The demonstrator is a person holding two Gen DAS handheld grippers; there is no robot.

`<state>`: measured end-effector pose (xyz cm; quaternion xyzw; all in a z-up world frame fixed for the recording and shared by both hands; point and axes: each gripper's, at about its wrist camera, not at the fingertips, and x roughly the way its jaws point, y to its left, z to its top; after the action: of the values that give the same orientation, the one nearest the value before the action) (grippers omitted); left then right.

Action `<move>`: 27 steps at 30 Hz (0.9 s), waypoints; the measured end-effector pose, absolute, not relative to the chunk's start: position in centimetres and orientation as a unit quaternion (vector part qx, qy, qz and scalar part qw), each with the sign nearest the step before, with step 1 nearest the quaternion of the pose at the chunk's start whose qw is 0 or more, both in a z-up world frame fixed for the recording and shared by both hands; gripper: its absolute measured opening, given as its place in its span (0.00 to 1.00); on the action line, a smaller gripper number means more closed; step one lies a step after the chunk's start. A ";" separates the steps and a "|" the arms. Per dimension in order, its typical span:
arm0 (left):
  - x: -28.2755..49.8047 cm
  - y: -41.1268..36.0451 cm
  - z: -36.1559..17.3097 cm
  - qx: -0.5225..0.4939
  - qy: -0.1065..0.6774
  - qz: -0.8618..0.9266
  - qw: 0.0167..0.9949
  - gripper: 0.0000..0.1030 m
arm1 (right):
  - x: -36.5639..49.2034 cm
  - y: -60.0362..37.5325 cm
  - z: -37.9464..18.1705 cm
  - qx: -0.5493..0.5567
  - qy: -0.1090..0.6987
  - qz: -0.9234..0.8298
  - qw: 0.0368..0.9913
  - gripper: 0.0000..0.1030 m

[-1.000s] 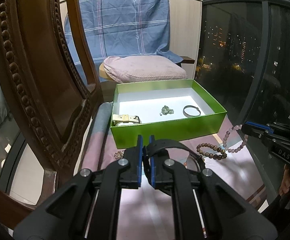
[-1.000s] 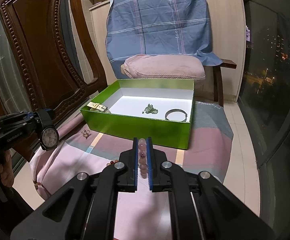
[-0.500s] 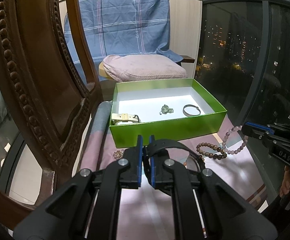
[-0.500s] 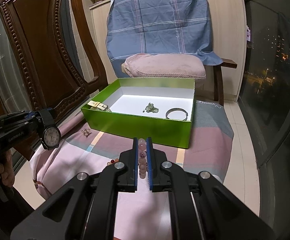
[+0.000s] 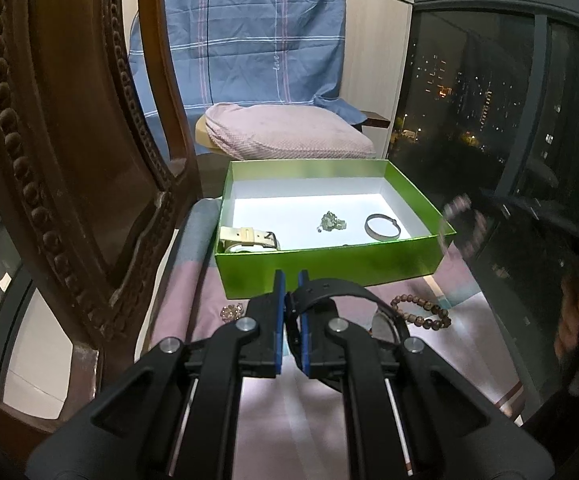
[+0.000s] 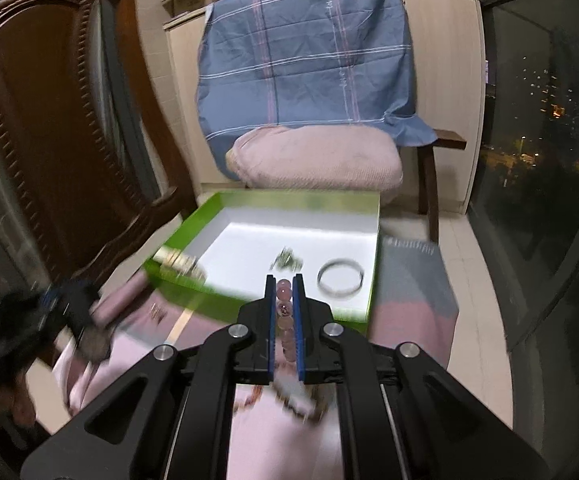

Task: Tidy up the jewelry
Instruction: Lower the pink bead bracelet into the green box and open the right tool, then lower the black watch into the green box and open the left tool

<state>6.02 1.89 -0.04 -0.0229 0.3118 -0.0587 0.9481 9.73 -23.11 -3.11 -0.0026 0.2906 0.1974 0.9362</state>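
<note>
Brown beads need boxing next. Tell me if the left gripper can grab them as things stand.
Probably not: the left gripper is shut on the black watch, so its jaws are occupied, though the brown bead bracelet lies uncovered nearby.

Wood chair (image 5: 69, 160), plaid cloth (image 6: 309, 60), pink cushion (image 5: 285, 136)

A home, high up in a flat: carved wooden chair (image 5: 69, 168), pink pillow (image 6: 313, 160), blue checked sheet (image 6: 309, 56) draped over a cupboard, tiled floor (image 6: 465, 240), night window (image 5: 469, 92) showing lit towers.
</note>
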 end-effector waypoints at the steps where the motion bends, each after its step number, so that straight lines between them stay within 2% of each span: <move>1: 6.1 2.0 0.0 -0.026 0.313 -0.059 0.948 0.06 | 11.2 -22.8 -2.5 -0.003 0.288 0.190 0.939 0.08; 9: 6.6 2.3 -0.2 -0.036 0.318 -0.058 0.946 0.06 | 20.7 -20.7 -0.1 0.003 0.291 0.149 0.945 0.09; 10: 6.6 2.3 -0.2 -0.036 0.319 -0.059 0.945 0.06 | 21.4 -20.5 0.0 0.007 0.293 0.151 0.944 0.28; 11: 6.7 2.3 -0.3 -0.035 0.320 -0.059 0.945 0.06 | 21.9 -20.5 0.1 0.011 0.294 0.151 0.944 0.40; 12: 6.6 2.3 -0.3 -0.034 0.320 -0.060 0.945 0.06 | 21.7 -20.5 0.3 0.014 0.288 0.145 0.947 0.63; 14: 6.5 2.4 -0.4 -0.033 0.322 -0.059 0.944 0.06 | 19.4 -21.4 1.1 0.027 0.239 0.138 0.961 0.66; 17: 6.6 2.5 -0.4 -0.035 0.323 -0.057 0.944 0.06 | 15.7 -22.9 1.2 0.036 0.228 0.151 0.961 0.66; 22: 6.3 1.9 -0.4 -0.030 0.324 -0.058 0.944 0.06 | 7.2 -26.5 -2.2 0.052 0.209 0.148 0.965 0.82; 27: 6.6 1.4 -1.0 -0.023 0.334 -0.058 0.940 0.07 | 4.7 -29.9 -7.5 0.123 0.307 0.136 0.934 0.83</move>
<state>6.57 1.40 -0.96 -0.0234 0.3345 -0.0576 0.9404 4.71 -29.89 -7.46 0.1230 0.3070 0.1357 0.9339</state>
